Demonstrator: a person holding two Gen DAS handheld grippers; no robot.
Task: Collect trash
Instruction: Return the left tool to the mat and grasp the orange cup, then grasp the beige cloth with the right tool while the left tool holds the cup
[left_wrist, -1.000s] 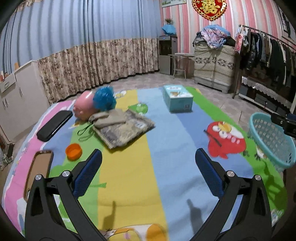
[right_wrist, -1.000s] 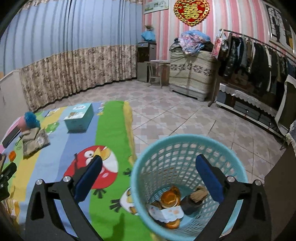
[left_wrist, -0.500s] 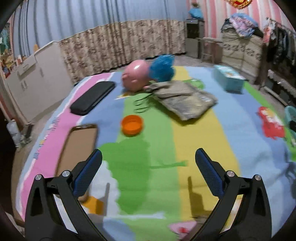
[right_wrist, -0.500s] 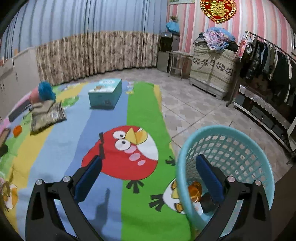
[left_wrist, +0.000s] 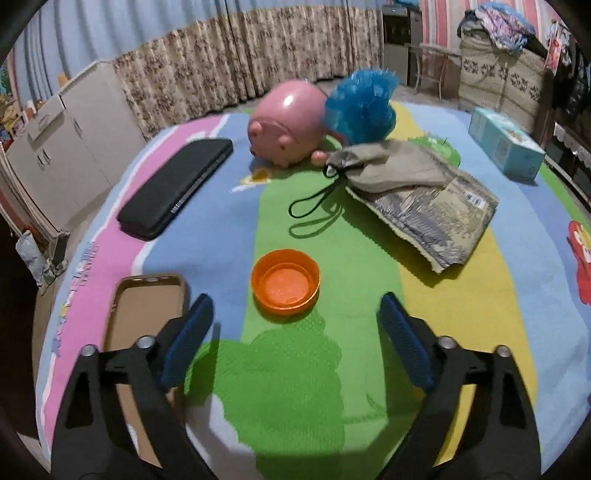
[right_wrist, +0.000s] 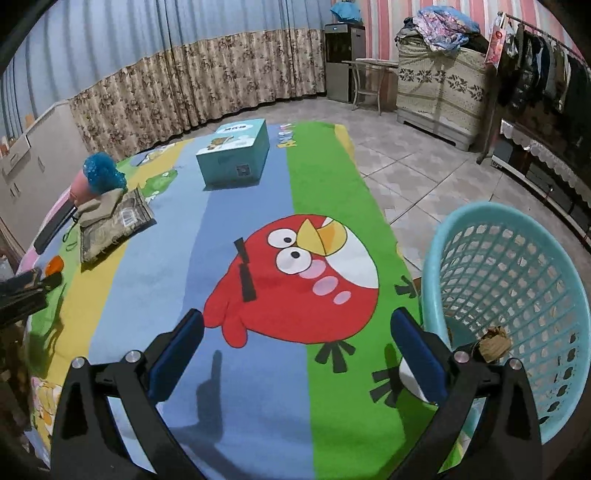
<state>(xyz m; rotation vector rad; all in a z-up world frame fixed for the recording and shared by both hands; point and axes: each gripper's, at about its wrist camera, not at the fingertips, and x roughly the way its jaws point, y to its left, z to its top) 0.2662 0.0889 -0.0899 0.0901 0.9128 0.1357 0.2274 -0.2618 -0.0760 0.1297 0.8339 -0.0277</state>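
A: What differs for the left gripper (left_wrist: 293, 314) from 1 second ago?

B: It was looking across the whole striped mat (left_wrist: 229, 236) then. Now it sits low and close, with the orange cap (left_wrist: 285, 283) lying open side up just ahead of its 2 blue pads, between their lines. The jaws stand wide and hold nothing.

A: What lies around the cap?

B: A brown phone case (left_wrist: 146, 310) to its left, a black case (left_wrist: 177, 186) farther off, and a grey drawstring pouch (left_wrist: 384, 168) on a printed packet (left_wrist: 439, 218) beyond it. Behind those sit a pink piggy bank (left_wrist: 288, 125) and a blue mesh puff (left_wrist: 360, 107).

A: And the right gripper (right_wrist: 295, 345)?

B: It was above the teal basket (right_wrist: 436, 266) 1 second ago. Now it is over the red bird print (right_wrist: 295, 280), with the basket at its right. Its fingers are wide and empty. A brown scrap (right_wrist: 495, 343) shows inside the basket.
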